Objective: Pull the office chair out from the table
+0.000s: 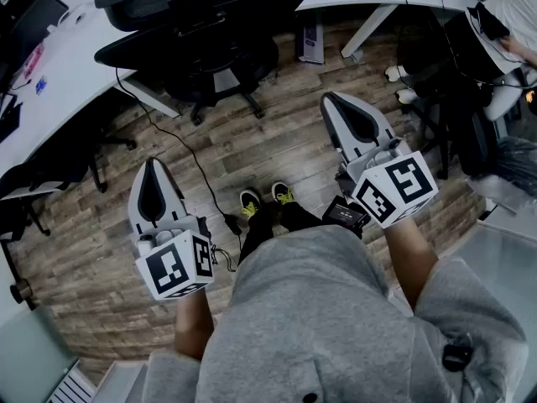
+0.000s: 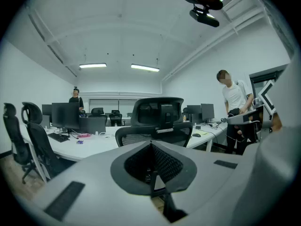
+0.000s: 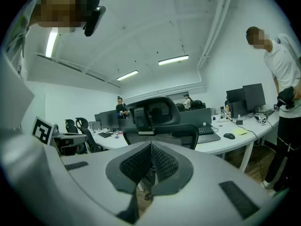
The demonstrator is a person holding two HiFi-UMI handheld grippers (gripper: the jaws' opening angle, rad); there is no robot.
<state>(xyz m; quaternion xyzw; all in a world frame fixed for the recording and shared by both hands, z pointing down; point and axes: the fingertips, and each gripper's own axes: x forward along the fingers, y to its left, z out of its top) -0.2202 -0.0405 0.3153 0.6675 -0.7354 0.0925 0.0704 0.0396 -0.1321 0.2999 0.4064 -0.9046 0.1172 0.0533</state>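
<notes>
A black mesh office chair (image 1: 201, 23) stands tucked under the curved white table (image 1: 67, 65) at the top of the head view. It fills the middle of the left gripper view as the chair (image 2: 157, 121) and of the right gripper view as the chair (image 3: 157, 119), backrest towards me. My left gripper (image 1: 153, 168) is shut and empty, well short of the chair over the wooden floor. My right gripper (image 1: 334, 101) is shut and empty too, a little nearer the chair's base. Neither touches the chair.
A black cable (image 1: 180, 154) trails across the floor between the chair's base and my feet (image 1: 267, 198). A person (image 1: 512, 15) stands at the table's right end beside another dark chair (image 1: 445, 99). More chairs (image 2: 28, 135) and monitors (image 2: 66, 114) line the table's left side.
</notes>
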